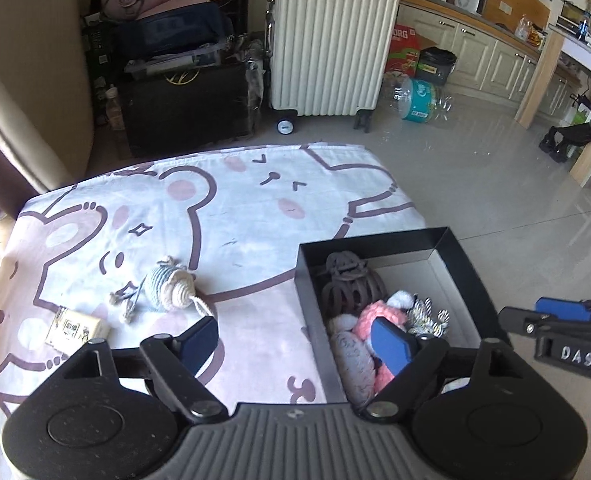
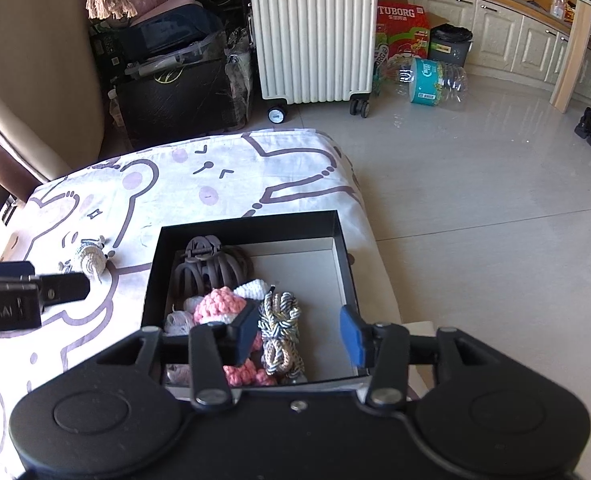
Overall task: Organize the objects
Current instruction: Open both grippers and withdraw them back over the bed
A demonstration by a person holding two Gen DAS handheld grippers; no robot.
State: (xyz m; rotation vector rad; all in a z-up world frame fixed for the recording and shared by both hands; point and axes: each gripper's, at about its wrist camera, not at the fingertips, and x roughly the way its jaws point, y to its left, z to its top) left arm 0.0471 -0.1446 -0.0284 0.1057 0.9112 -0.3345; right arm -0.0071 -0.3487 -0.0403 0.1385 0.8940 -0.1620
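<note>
Your left gripper and right gripper both hang released, jaws empty, above the black rectangular cardboard box of toys.

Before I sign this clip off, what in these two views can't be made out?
- Small packet, left wrist view: print too small to read; absent from the right wrist view.
- Pink knitted toy in the black box: both views, gripper fingers hide part of it.
- Box's near wall: hidden behind each gripper body.
- Rope mouse toy: partly behind the left gripper in the right wrist view.
</note>
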